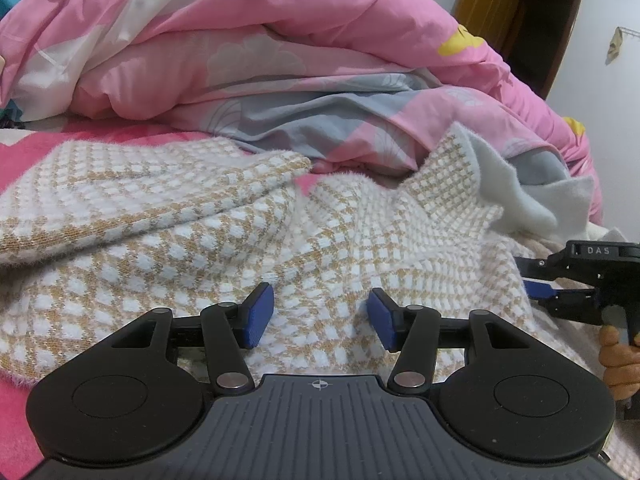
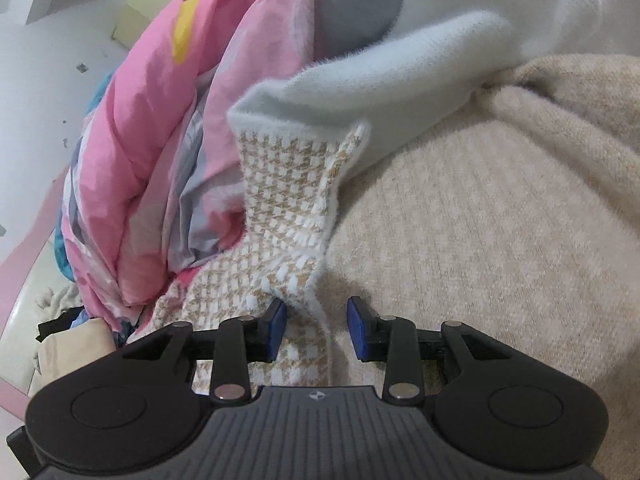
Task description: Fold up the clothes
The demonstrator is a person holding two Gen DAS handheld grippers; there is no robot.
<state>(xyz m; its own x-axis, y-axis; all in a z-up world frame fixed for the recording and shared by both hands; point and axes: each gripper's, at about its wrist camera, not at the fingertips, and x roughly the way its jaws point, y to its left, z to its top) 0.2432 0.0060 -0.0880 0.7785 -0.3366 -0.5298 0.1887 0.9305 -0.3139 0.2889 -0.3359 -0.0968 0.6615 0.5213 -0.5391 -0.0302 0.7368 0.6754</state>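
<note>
A white-and-tan houndstooth knit garment lies spread on the bed, one part folded over at the left. Its fuzzy white collar or cuff sticks up at the right. My left gripper is open and hovers low over the garment's middle, holding nothing. My right gripper is open, its fingers on either side of a raised fold of the houndstooth fabric; it also shows at the right edge of the left wrist view.
A bunched pink, grey and white duvet lies behind the garment. A beige ribbed knit lies to the right under the white part. The pink bedspread shows at the left. A brown door stands far back.
</note>
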